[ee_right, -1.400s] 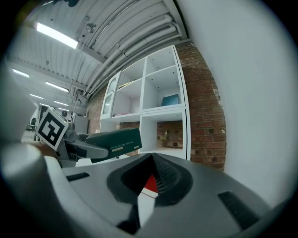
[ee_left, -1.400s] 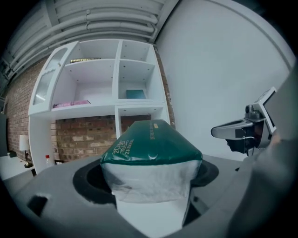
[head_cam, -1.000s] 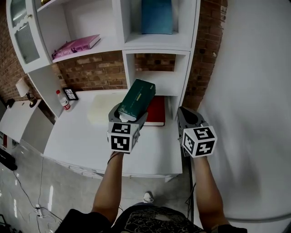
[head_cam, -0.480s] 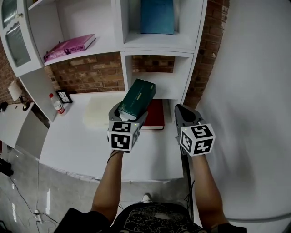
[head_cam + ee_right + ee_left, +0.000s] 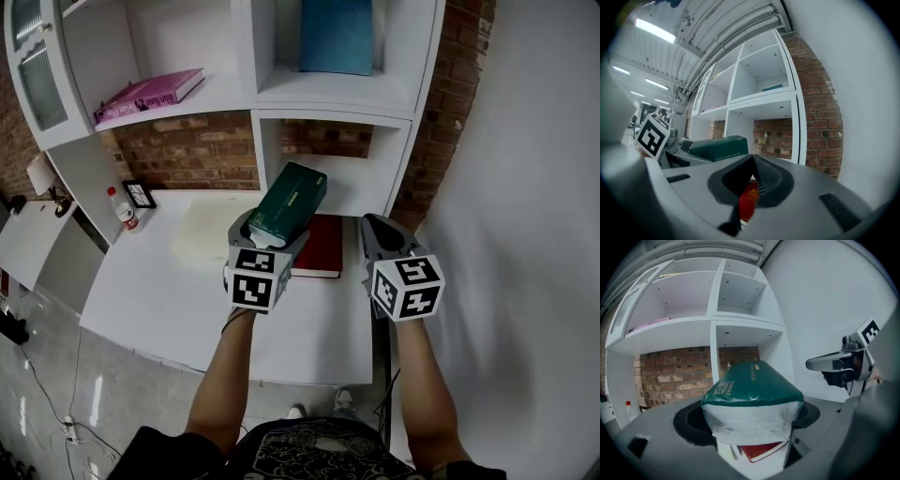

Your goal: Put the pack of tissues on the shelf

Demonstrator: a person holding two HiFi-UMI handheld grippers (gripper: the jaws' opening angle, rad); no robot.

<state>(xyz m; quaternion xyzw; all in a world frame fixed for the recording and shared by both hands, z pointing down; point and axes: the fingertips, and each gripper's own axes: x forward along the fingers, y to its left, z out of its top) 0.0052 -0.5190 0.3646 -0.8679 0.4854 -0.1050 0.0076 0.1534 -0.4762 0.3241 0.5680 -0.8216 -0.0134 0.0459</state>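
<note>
A green and white pack of tissues (image 5: pixel 289 201) (image 5: pixel 752 397) (image 5: pixel 719 146) is held above the white desk (image 5: pixel 169 281), with my left gripper (image 5: pixel 272 230) (image 5: pixel 754 427) shut on its white end. It points up toward the low shelf cubby (image 5: pixel 347 173) of the white shelf unit (image 5: pixel 234 94). My right gripper (image 5: pixel 380 234) (image 5: pixel 750 187) hovers to the right of it with its jaws together and nothing between them; a red book shows through the narrow gap.
A red book (image 5: pixel 319 246) lies on the desk under the pack. A pink book (image 5: pixel 150 94) and a blue book (image 5: pixel 336 36) sit on higher shelves. A small bottle (image 5: pixel 120 206) and a framed picture (image 5: pixel 141 194) stand at the desk's left. A white wall (image 5: pixel 525 187) is at the right.
The view has shifted slightly; both grippers and the pack have edged a little right and toward the shelf. The left grip on the pack is unchanged.
</note>
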